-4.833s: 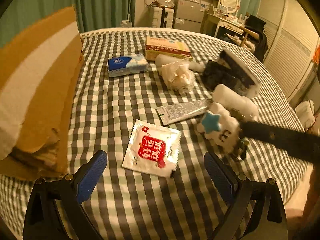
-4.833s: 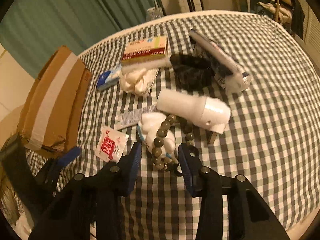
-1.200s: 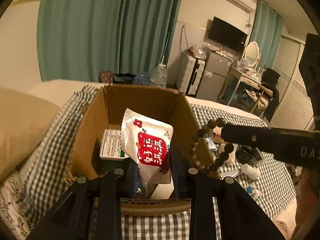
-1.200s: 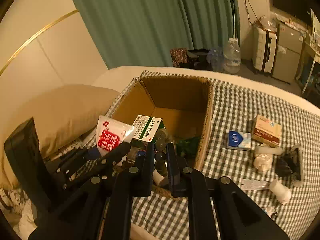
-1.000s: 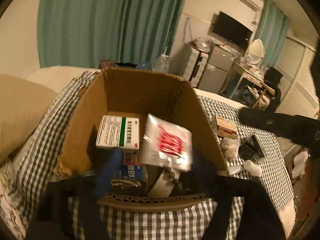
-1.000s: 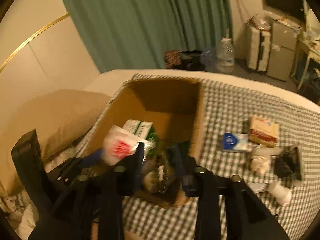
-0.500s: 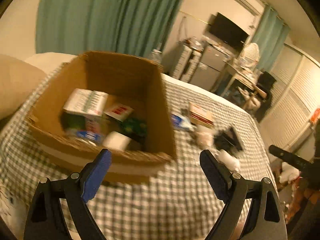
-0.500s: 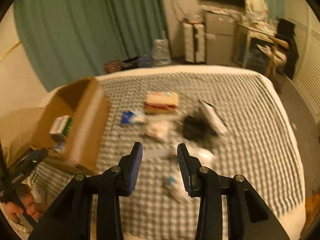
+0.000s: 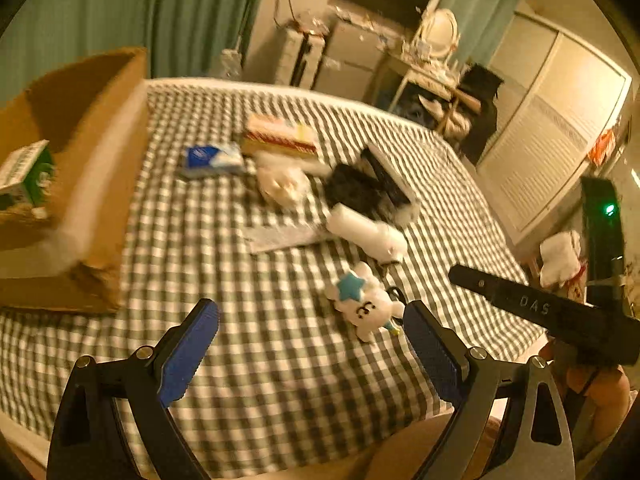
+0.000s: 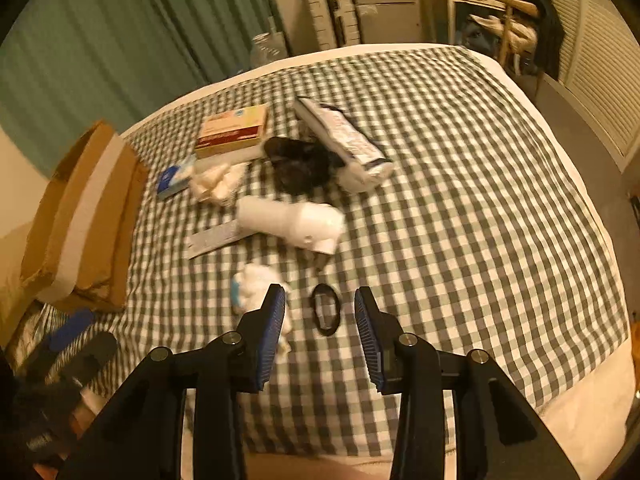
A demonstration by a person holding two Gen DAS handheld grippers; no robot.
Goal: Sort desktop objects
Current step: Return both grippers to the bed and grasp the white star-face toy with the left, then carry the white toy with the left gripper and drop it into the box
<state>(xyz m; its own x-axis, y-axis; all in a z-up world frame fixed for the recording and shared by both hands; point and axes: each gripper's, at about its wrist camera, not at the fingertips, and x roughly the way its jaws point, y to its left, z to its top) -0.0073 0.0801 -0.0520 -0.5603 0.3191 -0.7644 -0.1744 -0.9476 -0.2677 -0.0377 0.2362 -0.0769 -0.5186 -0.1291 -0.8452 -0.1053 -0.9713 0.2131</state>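
Note:
My left gripper (image 9: 310,354) is open wide and empty above the near part of the checked bedcover (image 9: 248,304). A white plush toy with a blue star (image 9: 362,304) lies just beyond its right finger. My right gripper (image 10: 320,336) is open with a moderate gap and holds nothing. A small black ring-shaped object (image 10: 326,310) lies on the cover just ahead of its fingertips, and the plush toy (image 10: 256,288) sits by its left finger. The cardboard box (image 9: 92,176) stands at the left with a green-and-white carton (image 9: 24,176) inside.
Further back lie a white cylinder (image 10: 292,220), a flat silver tube (image 10: 218,238), a blue tissue pack (image 9: 212,158), a red-and-yellow box (image 10: 234,130), a crumpled white bundle (image 10: 216,182), a black item (image 10: 298,164) and a long wrapped pack (image 10: 346,138). The bed edge runs close below both grippers.
Both grippers have swung away from over the box, rightward and down over the bedcover. The red sachet and the bead string they held are gone from the jaws, and both have opened.

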